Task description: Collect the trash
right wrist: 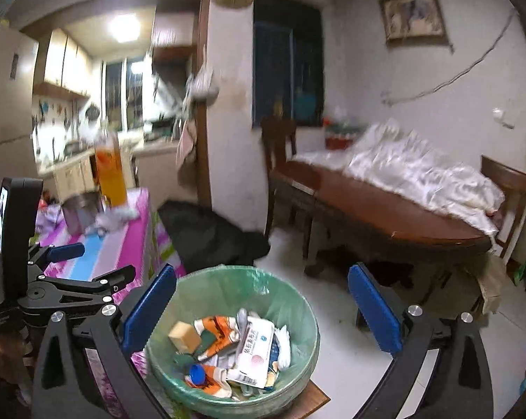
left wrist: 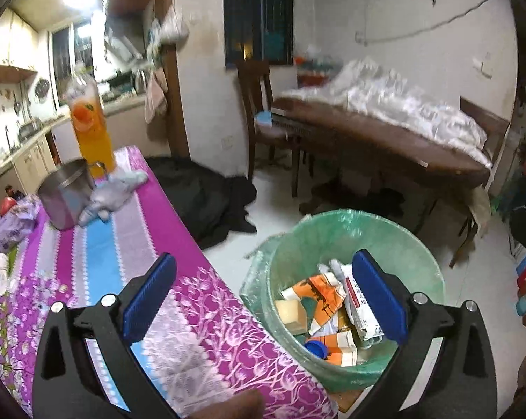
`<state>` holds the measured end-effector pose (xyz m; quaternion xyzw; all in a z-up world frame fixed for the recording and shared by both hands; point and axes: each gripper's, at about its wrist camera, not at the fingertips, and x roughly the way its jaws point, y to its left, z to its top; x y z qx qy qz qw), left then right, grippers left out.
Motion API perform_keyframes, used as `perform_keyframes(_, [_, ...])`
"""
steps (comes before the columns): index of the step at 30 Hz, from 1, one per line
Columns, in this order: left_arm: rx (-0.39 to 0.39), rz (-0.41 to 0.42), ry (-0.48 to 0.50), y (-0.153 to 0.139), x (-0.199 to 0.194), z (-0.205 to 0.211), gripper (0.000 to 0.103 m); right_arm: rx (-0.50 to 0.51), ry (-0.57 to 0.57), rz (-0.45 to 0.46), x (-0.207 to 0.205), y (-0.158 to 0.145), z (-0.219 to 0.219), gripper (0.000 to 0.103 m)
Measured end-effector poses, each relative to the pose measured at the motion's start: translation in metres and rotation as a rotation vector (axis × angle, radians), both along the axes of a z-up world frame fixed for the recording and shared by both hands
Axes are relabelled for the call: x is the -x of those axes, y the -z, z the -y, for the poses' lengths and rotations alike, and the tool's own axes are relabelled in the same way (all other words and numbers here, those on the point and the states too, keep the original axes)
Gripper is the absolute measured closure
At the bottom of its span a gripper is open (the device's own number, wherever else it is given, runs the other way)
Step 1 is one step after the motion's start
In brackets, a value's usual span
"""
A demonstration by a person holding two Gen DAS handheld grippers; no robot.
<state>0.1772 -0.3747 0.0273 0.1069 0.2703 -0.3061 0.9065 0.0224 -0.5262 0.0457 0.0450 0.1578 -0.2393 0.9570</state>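
With both grippers' blue fingers spread wide and empty, left gripper (left wrist: pixel 263 296), right gripper (right wrist: pixel 261 309) | step: drop finished over round bin with green plastic liner (left wrist: pixel 336 223) beside striped pink worktop (left wrist: pixel 123 244) | bin: orange-white wrappers (left wrist: pixel 327 298), tan block (left wrist: pixel 292 314), blue cap (left wrist: pixel 315 348) | next: likely crumpled grey-white wad (left wrist: pixel 112 192) by steel pot (left wrist: pixel 65 193).

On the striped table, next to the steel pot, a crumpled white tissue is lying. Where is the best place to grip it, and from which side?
Grip the crumpled tissue across its raised, bunched middle, coming down from above and from the open table side. It lies low and soft, so a pinch on the hump should gather it. The steel pot and the orange drink bottle crowd its far side, so approaching from there risks a knock.
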Motion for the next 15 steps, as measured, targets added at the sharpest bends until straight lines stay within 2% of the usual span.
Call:
perform_keyframes(5, [0.061,0.067,0.03,-0.015,0.031,-0.024,0.006,0.083,0.025,0.134,0.047,-0.006,-0.037,0.005])
perform_keyframes(10, [0.061,0.15,-0.004,-0.023,0.068,-0.048,0.006,0.106,0.083,0.21,0.091,0.001,-0.072,0.005])
perform_keyframes(15, [0.1,0.21,0.029,-0.022,0.108,-0.08,0.006,0.144,0.121,0.243,0.137,0.024,-0.109,0.005])
